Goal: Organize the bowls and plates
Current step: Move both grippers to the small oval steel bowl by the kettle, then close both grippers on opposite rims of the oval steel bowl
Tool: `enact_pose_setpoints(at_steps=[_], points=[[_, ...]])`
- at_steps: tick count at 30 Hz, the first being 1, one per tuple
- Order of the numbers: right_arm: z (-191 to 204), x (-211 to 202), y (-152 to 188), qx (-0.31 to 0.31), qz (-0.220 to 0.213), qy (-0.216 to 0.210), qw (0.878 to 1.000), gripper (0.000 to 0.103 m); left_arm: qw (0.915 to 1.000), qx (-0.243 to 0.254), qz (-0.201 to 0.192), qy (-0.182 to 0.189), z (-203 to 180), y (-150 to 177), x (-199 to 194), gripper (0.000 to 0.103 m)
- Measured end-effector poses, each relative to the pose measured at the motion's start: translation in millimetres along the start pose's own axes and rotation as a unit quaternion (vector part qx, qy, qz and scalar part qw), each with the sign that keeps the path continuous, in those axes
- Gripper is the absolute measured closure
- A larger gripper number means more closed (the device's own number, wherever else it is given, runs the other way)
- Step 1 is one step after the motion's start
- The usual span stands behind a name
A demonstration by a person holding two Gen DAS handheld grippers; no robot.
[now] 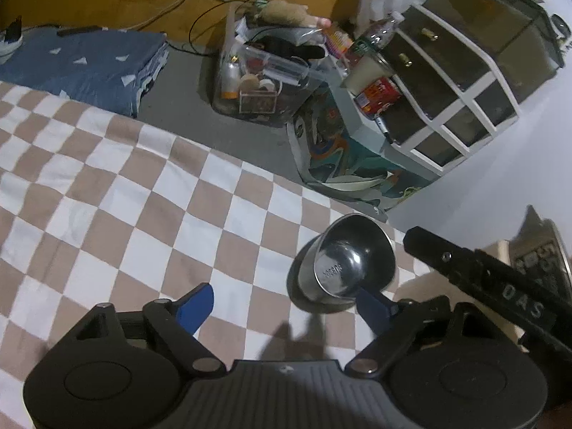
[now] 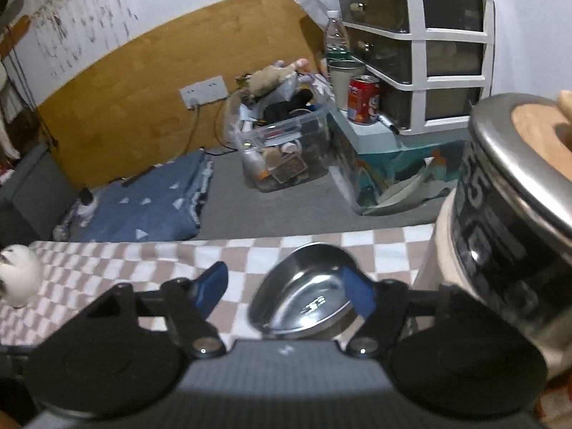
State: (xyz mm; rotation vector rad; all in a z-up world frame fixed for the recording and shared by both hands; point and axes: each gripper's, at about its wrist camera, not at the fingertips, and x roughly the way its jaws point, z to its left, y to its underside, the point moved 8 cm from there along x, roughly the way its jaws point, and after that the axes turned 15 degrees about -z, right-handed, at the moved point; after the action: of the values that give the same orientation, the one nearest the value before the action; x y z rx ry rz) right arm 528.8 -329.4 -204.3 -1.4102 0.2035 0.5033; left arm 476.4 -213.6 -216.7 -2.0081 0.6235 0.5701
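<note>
Little looks sorted yet: both tongs, left gripper (image 1: pixel 282 304) and right gripper (image 2: pixel 286 289), gape empty around the steel bowl (image 1: pixel 343 261) at lower right of the checked cloth (image 1: pixel 125 196).

We note a steel bowl (image 1: pixel 343 268), polished and mirror-glossy, on a matt checked woven cloth (image 1: pixel 118 193). Our gripper fingers (image 1: pixel 198 307) look matt blue plastic. The wall panel (image 2: pixel 150 100) reads as smooth wood.

Dim room: wooden wall panel (image 2: pixel 143 100), grey floor (image 2: pixel 279 207), white drawer unit (image 2: pixel 418 35).
</note>
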Motion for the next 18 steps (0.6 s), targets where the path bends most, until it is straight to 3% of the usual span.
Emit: enact_pose_setpoints(at_steps=[4, 14, 18], points=[[-4, 18, -5, -0.032, -0.001, 0.024, 0.999, 0.045, 1.0, -0.004, 0.001, 0.002, -2, -1, 16, 0.029], [-4, 80, -10, -0.15, 0.032, 0.048, 0.987, 0.047, 0.9998, 0.001, 0.021, 0.003, -13, 7, 47, 0.069], [-7, 96, 1, -0.194, 0.069, 0.047, 0.978, 0.047, 0.9996, 0.001, 0.027, 0.006, -15, 10, 53, 0.071]])
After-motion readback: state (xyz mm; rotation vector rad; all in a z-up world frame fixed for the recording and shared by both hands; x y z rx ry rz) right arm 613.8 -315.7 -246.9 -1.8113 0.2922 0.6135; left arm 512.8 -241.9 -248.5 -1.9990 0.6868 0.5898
